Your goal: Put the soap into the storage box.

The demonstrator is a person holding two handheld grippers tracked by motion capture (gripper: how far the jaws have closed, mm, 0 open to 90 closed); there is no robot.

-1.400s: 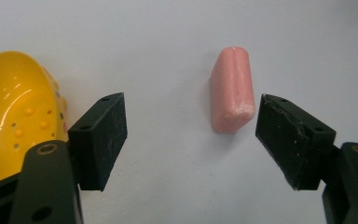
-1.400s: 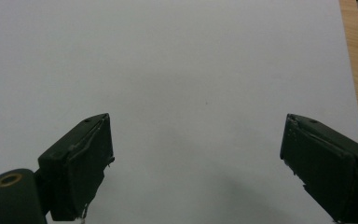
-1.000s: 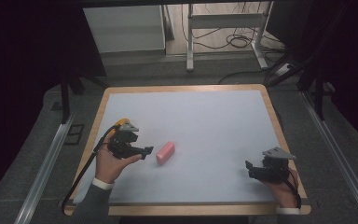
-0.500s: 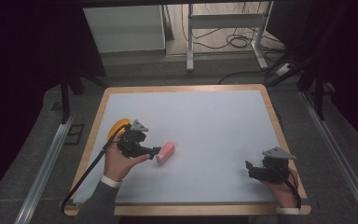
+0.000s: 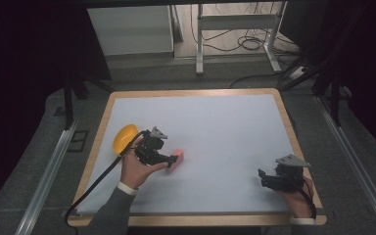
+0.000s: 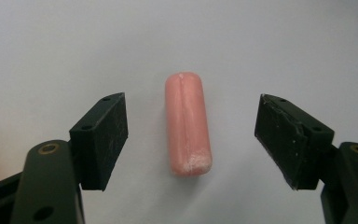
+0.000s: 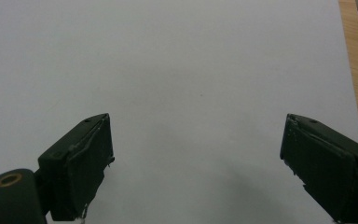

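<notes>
On the white sheet that covers the wooden-rimmed table (image 5: 103,127), toward its left half, lies a small pink rounded bar with a seam along its top (image 6: 188,124), and the left gripper (image 6: 191,135) is set right at it. Seen from the left gripper view, the bar lies lengthwise between the two black jaws, which stand wide apart with clear white surface on either side of it, so neither pad touches it and nothing is grasped; the near end of the bar looks scuffed pale. From the high view, the same gripper (image 5: 170,159) sits in the person's left hand (image 5: 136,171), its tip at the pink bar (image 5: 176,158), with a black cable trailing off toward the table's near left corner. Just behind that gripper, near the left edge, rests a yellow-orange rounded object (image 5: 124,137). Well apart, by the near right corner, the right gripper (image 5: 264,177) rests in the person's right hand (image 5: 296,196); its own view shows its jaws spread wide over bare white surface, holding nothing. No writing or brand mark can be read on the bar, the grippers or the table.
</notes>
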